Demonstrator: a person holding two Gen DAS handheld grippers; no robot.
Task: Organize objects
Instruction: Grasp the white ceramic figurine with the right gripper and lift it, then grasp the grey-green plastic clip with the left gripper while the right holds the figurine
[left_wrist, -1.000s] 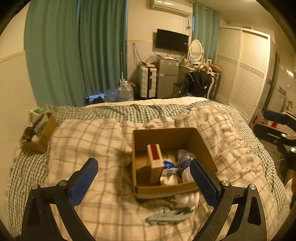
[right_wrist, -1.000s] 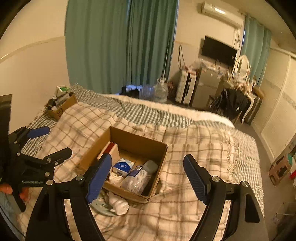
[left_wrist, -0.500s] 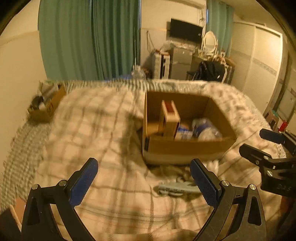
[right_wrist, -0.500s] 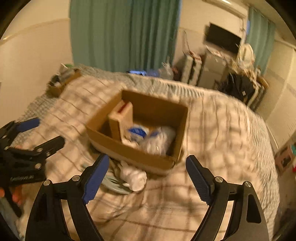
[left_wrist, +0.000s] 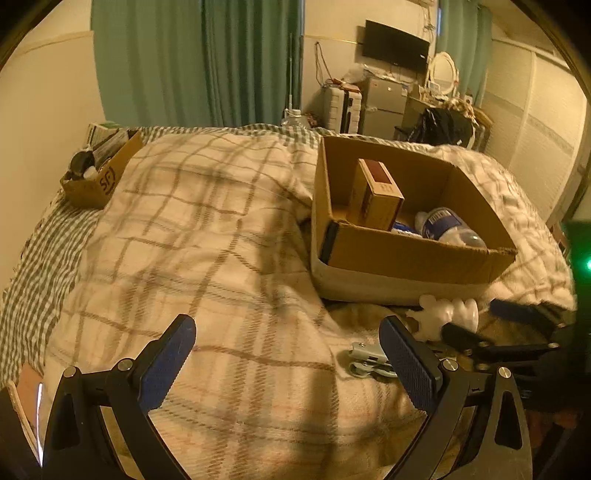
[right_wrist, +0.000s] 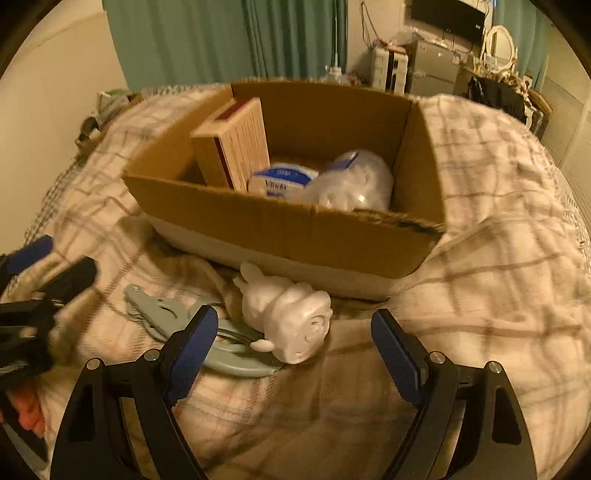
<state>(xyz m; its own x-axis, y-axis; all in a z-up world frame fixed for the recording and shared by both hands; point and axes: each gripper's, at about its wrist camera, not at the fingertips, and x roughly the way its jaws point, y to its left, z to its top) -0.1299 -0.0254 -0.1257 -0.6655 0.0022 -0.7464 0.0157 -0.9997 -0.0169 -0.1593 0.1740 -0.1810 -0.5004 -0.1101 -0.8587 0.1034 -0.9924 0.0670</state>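
A cardboard box (right_wrist: 295, 225) (left_wrist: 406, 254) sits on the plaid blanket. Inside it are a tan carton (right_wrist: 236, 144) (left_wrist: 380, 192), a blue-and-white packet (right_wrist: 280, 179) and a plastic bottle (right_wrist: 354, 181) (left_wrist: 448, 227). In front of the box lie a white figurine (right_wrist: 291, 314) (left_wrist: 443, 315) and a grey-blue clamp tool (right_wrist: 199, 328) (left_wrist: 365, 360). My right gripper (right_wrist: 291, 347) is open and empty, low over the figurine. My left gripper (left_wrist: 288, 354) is open and empty over the blanket, left of the clamp tool; it also shows in the right wrist view (right_wrist: 48, 258).
A second small cardboard box (left_wrist: 99, 173) with clutter sits at the far left of the bed by the wall. Green curtains, a fridge and a wardrobe stand beyond the bed. The plaid blanket (left_wrist: 203, 240) is rumpled.
Both grippers have come down and forward toward the bed. The box, figurine and clamp tool now loom much closer. Both stay open.
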